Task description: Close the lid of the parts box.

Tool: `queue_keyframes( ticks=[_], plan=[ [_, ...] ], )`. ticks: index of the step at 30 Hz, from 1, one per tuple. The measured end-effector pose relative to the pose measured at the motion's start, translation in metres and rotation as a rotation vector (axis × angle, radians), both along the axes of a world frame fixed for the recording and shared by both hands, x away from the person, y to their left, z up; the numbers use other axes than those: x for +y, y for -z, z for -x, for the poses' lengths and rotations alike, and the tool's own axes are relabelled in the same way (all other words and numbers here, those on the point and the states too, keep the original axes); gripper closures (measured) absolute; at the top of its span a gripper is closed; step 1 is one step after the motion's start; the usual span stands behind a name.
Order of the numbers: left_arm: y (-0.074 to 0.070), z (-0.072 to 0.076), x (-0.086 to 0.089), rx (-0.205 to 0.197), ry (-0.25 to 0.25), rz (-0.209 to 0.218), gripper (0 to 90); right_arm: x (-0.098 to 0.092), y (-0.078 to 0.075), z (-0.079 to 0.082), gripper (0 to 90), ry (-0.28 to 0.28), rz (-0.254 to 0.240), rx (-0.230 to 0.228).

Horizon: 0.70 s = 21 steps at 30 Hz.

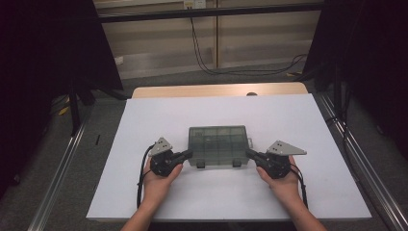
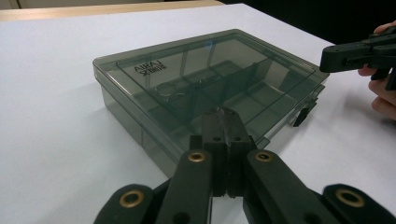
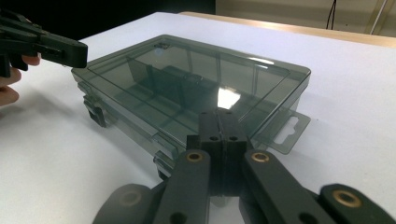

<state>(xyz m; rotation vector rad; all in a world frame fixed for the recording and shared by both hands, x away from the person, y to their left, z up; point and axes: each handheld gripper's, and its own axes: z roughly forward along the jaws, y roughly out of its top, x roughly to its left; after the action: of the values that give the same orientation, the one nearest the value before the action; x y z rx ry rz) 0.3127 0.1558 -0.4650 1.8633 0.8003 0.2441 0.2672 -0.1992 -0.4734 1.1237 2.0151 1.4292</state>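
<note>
A smoky grey see-through compartment box (image 1: 218,145) lies flat on the white table top (image 1: 144,120) with its lid down and two dark latches on the near side. My left gripper (image 1: 189,154) is shut, its tips at the box's near left corner (image 2: 180,154). My right gripper (image 1: 248,153) is shut too, with its tips at the near right corner. In the left gripper view the closed jaws rise in front of the box (image 2: 205,84), and the right gripper (image 2: 324,60) shows at the far right. In the right gripper view the box (image 3: 196,88) has a hang tab (image 3: 289,130), and the left gripper (image 3: 81,53) is at the upper left.
A wooden table edge (image 1: 219,90) runs behind the white surface. Metal rails (image 1: 358,159) flank the table on both sides, and black cables (image 1: 202,57) hang down the back wall. White surface lies bare all round the box.
</note>
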Motion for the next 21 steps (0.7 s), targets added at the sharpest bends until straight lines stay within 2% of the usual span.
queue_keyframes(
  ticks=[1,2,5,7,10,11,16,19,21],
  plan=[
    [0.001,0.000,-0.001,0.004,-0.004,0.006,90.0,0.002,0.001,0.000,90.0,0.009,0.016,-0.002],
    [0.002,0.000,-0.001,0.005,-0.004,-0.014,90.0,0.002,0.002,0.000,90.0,0.005,0.030,-0.003],
    [0.002,0.001,-0.001,0.004,-0.013,-0.002,90.0,0.004,0.003,0.001,90.0,0.011,0.035,-0.011],
    [0.002,0.002,-0.003,0.000,-0.021,-0.010,90.0,0.005,0.002,0.002,90.0,0.015,0.046,-0.011],
    [0.002,0.001,-0.002,0.001,-0.014,-0.004,90.0,0.003,0.002,0.002,90.0,-0.001,0.011,-0.006],
    [0.002,0.001,-0.002,0.001,-0.014,-0.006,90.0,0.002,0.001,0.003,86.9,-0.006,-0.001,-0.011],
    [0.003,0.001,-0.002,0.002,-0.015,-0.005,90.0,-0.010,-0.009,0.005,64.8,0.022,-0.038,-0.028],
    [0.003,0.001,-0.001,0.004,-0.012,-0.002,90.0,-0.019,-0.015,0.005,33.6,0.091,-0.035,-0.036],
    [0.003,0.001,-0.001,0.003,-0.014,-0.004,90.0,-0.026,-0.018,0.006,16.7,0.122,-0.032,-0.033]
  ],
)
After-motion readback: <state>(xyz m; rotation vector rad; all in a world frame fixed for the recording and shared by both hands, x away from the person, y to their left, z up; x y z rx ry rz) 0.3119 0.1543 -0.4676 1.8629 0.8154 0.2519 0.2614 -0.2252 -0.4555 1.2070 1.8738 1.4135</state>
